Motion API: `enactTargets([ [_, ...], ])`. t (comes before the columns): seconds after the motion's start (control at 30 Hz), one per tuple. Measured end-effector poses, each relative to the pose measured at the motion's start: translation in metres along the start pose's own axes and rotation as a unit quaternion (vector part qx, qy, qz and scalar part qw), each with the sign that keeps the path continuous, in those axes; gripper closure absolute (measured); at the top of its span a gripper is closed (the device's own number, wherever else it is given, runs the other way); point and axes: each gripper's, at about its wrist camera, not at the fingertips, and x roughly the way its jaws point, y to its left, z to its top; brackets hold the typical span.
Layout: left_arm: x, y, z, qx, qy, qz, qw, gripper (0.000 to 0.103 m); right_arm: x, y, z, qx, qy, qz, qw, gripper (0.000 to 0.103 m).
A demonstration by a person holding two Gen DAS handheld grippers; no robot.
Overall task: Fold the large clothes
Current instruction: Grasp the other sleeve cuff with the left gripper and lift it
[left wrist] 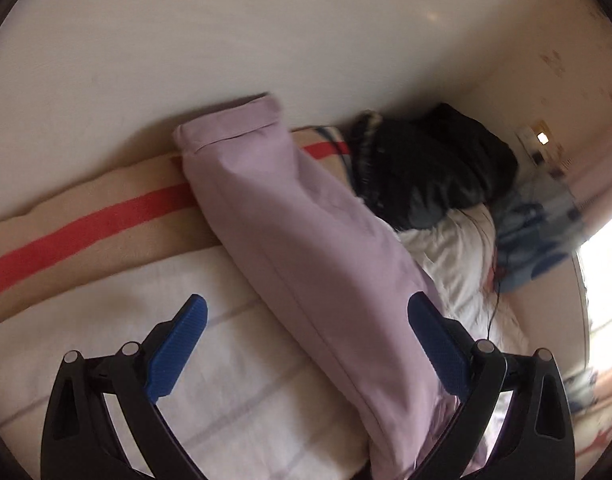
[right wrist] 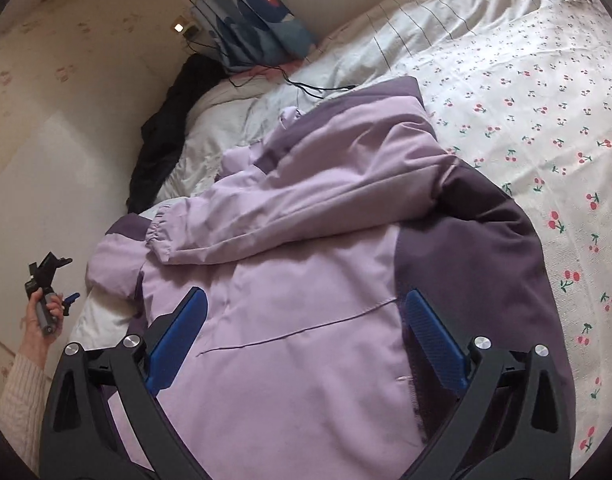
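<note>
A lilac jacket point(right wrist: 290, 312) with dark purple panels lies spread on the bed, one sleeve point(right wrist: 266, 224) folded across its body. My right gripper point(right wrist: 305, 296) hovers over the jacket's front, jaws wide open, nothing pinched. In the left wrist view the other sleeve point(left wrist: 290, 216) stretches away toward the wall, cuff at the far end. My left gripper point(left wrist: 306, 302) is open above it, with the sleeve passing under the right finger point(left wrist: 434, 344) and neither pad pressing on it. The right wrist view shows the left gripper point(right wrist: 52, 280) held by a hand beside the bed's left edge.
A black jacket with a fur-trimmed hood point(left wrist: 426, 168) is heaped against the wall. A blue patterned pillow point(right wrist: 258, 20) and a black cable point(right wrist: 306, 88) lie near the head of the bed. A red-striped blanket point(left wrist: 86, 228) runs along the wall. The cherry-print sheet point(right wrist: 546, 120) spreads right.
</note>
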Motion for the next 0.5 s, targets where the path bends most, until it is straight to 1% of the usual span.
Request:
enactTargets([
  [0.03, 0.01, 0.004, 0.007, -0.006, 0.002, 0.004, 1.0, 0.007, 0.002, -0.001, 0.0, -0.004, 0.001, -0.005, 1.0, 0.007],
  [0.1, 0.022, 0.009, 0.015, -0.009, -0.007, 0.017, 0.9998, 0.007, 0.008, -0.001, -0.001, -0.009, 0.005, -0.013, 1.0, 0.007],
  [0.13, 0.029, 0.013, 0.019, -0.017, -0.013, 0.017, 0.9996, 0.007, 0.01, -0.001, -0.003, -0.012, 0.007, -0.017, 1.0, 0.007],
  [0.2, 0.042, 0.024, 0.026, -0.041, -0.013, -0.004, 0.9991, 0.007, 0.015, -0.001, -0.006, -0.021, 0.012, -0.026, 0.999, 0.007],
  [0.27, 0.048, 0.033, 0.029, -0.059, -0.026, -0.025, 0.9976, 0.007, 0.02, 0.0, -0.009, -0.029, 0.017, -0.034, 0.999, 0.007],
  [0.3, 0.05, 0.038, 0.03, -0.069, -0.03, -0.039, 0.9964, 0.007, 0.023, 0.001, -0.01, -0.034, 0.019, -0.038, 0.998, 0.007],
  [0.33, 0.054, 0.044, 0.032, -0.084, -0.035, -0.061, 0.9939, 0.007, 0.024, 0.002, -0.011, -0.038, 0.021, -0.041, 0.998, 0.007],
  [0.43, 0.058, 0.048, 0.033, -0.094, -0.052, -0.085, 0.9905, 0.007, 0.026, 0.004, -0.014, -0.046, 0.022, -0.045, 0.998, 0.007],
  [0.47, 0.059, 0.047, 0.033, -0.089, -0.055, -0.087, 0.9907, 0.008, 0.026, 0.004, -0.014, -0.046, 0.021, -0.044, 0.998, 0.007],
  [0.5, 0.059, 0.047, 0.033, -0.082, -0.061, -0.089, 0.9907, 0.017, 0.025, 0.003, -0.014, -0.044, 0.02, -0.042, 0.998, 0.007],
])
